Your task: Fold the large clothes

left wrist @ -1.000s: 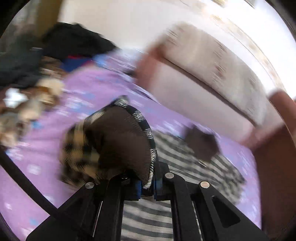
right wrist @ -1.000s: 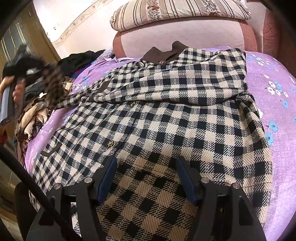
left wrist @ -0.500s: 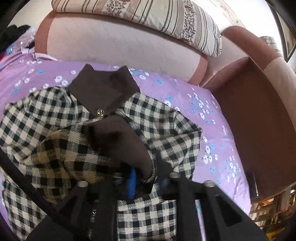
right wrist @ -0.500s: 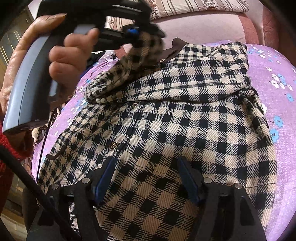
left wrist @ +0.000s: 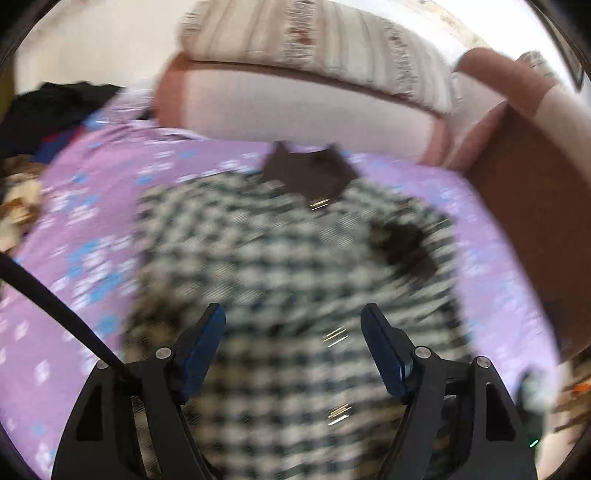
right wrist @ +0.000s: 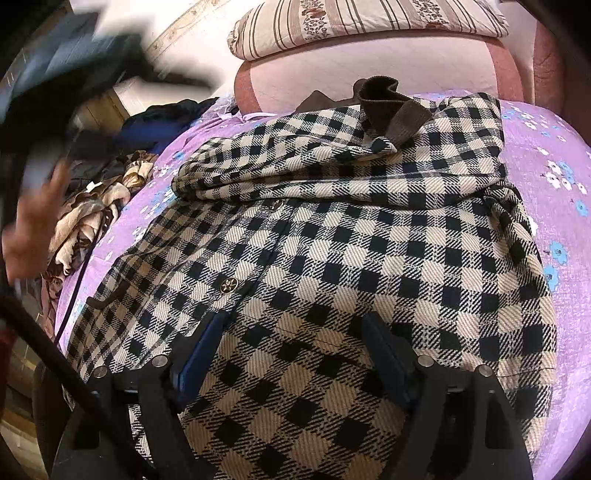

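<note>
A black-and-cream checked coat (right wrist: 332, 236) with a brown collar lies buttoned on the purple flowered bedsheet (right wrist: 554, 155). Its left sleeve (right wrist: 280, 162) is folded across the chest, the brown cuff (right wrist: 391, 107) near the collar. In the blurred left wrist view the coat (left wrist: 280, 266) and cuff (left wrist: 406, 243) lie below my left gripper (left wrist: 293, 325), which is open and empty above it. My right gripper (right wrist: 291, 332) is open, its fingers low over the coat's lower front, holding nothing.
A striped pillow (right wrist: 365, 22) rests on the pink headboard (right wrist: 369, 70) at the back. A pile of other clothes (right wrist: 96, 199) lies at the bed's left side. A brown side panel (left wrist: 528, 206) borders the bed on the right.
My left gripper carried the sleeve cuff across the coat, let it go on the chest and pulled back open. The right gripper has stayed in place.
</note>
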Demonstrator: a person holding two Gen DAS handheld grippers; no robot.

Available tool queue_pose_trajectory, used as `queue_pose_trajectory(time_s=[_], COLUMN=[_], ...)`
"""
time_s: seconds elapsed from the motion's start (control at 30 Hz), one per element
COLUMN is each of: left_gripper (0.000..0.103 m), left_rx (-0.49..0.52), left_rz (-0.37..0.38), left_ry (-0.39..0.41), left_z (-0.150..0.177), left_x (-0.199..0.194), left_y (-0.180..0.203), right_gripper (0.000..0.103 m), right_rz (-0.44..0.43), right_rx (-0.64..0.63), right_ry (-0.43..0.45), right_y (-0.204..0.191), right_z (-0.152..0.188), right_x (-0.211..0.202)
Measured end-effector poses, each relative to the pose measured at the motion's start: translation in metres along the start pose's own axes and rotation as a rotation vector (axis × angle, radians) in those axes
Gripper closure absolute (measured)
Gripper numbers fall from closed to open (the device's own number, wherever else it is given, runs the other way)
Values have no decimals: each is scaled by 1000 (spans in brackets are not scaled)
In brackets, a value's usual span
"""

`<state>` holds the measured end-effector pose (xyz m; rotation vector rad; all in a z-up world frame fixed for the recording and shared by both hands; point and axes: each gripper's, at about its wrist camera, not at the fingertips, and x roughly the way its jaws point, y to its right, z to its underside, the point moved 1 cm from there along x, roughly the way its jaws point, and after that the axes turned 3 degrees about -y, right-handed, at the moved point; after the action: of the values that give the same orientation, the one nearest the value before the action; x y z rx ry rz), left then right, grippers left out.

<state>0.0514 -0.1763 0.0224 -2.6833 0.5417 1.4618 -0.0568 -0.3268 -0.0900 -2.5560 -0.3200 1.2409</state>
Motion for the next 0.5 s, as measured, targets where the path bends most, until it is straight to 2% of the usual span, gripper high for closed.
queue_pose_trajectory(time_s=[0.07, 0.2, 0.27, 0.4, 0.5], left_gripper=[28, 28, 28, 28, 28], left_rx=[-12, -36, -48, -96, -139], left_rz=[-80, -149, -168, -168, -143], left_ry=[17, 10, 16, 59, 75], left_z=[29, 70, 83, 97, 102], left_x=[-2, 3, 6, 7, 7], left_y=[-20, -51, -63, -84, -94], right_gripper=[21, 27, 31, 31, 32], right_rz=[-3, 29, 54, 65, 94], right_rx=[0, 19, 31, 21, 6], right_ry=[5, 5, 40, 129, 129], right_y=[2, 6, 4, -7, -13], right_z=[1, 0, -11, -58, -99], right_x=[-1, -13, -30, -56, -41])
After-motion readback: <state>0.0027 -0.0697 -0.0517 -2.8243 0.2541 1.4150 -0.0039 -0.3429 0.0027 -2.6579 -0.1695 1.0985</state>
